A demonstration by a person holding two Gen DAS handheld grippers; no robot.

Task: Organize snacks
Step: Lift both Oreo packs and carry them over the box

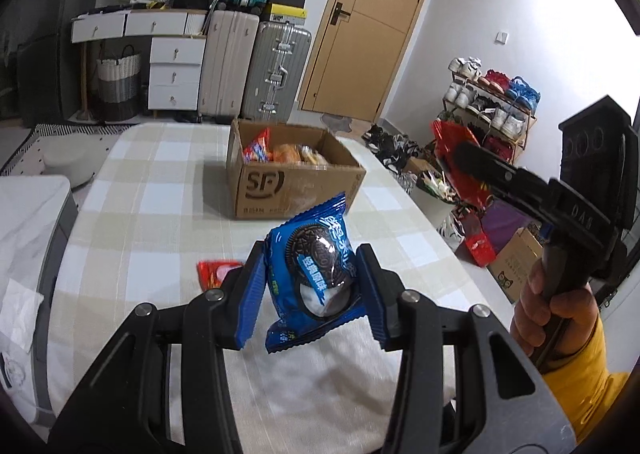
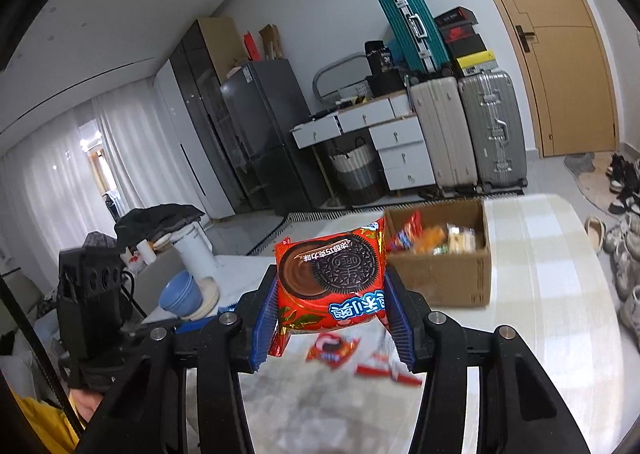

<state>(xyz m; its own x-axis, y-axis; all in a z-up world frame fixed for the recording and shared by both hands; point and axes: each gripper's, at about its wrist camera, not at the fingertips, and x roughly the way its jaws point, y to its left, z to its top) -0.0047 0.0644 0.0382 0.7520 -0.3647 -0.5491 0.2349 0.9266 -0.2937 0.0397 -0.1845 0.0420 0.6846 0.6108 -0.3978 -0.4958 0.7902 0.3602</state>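
Hanging above the near table [image 1: 132,214], a blue Oreo packet [image 1: 310,274] is pinched by its sides in the left gripper [image 1: 312,286], long axis near upright, top leaning right. The right gripper [image 2: 330,308] clamps a red Oreo packet [image 2: 332,280], print upside down, apparently bound for the far cardboard box [image 1: 288,182]. Loose red packets [image 2: 332,348] lie below.

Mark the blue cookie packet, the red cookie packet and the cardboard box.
blue cookie packet [image 1: 310,274], left wrist view, on the printed cookie at the packet's middle.
red cookie packet [image 2: 332,274], right wrist view, on the printed cookie on its front.
cardboard box [image 1: 280,190], left wrist view, on the front wall beside the logo.
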